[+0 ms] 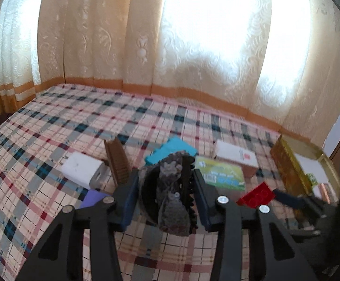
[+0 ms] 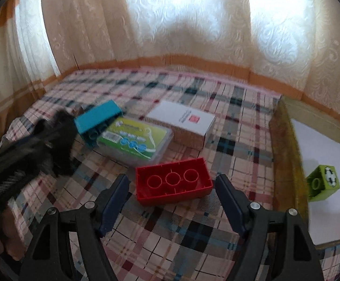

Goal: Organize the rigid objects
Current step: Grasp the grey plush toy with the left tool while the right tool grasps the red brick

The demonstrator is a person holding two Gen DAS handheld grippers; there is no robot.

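My left gripper [image 1: 166,179] is shut on a dark claw hair clip [image 1: 172,199] with a fuzzy grey cover, held above the plaid bedspread. The right wrist view shows that gripper and the clip [image 2: 60,128] blurred at the left edge. My right gripper [image 2: 172,179] stands open over a red toy brick [image 2: 173,182] that lies hollow side up; the brick sits between the fingertips with small gaps on both sides. In the left wrist view the red brick [image 1: 256,194] shows at the right, with a blurred finger of the right gripper beside it.
A blue brick [image 2: 97,119], a clear box with a green label [image 2: 134,140] and a white carton [image 2: 184,121] lie behind the red brick. A gold-walled tray [image 2: 284,140] at right holds a green cube [image 2: 323,182]. A white charger [image 1: 83,168] and a brown ridged piece [image 1: 118,161] lie left.
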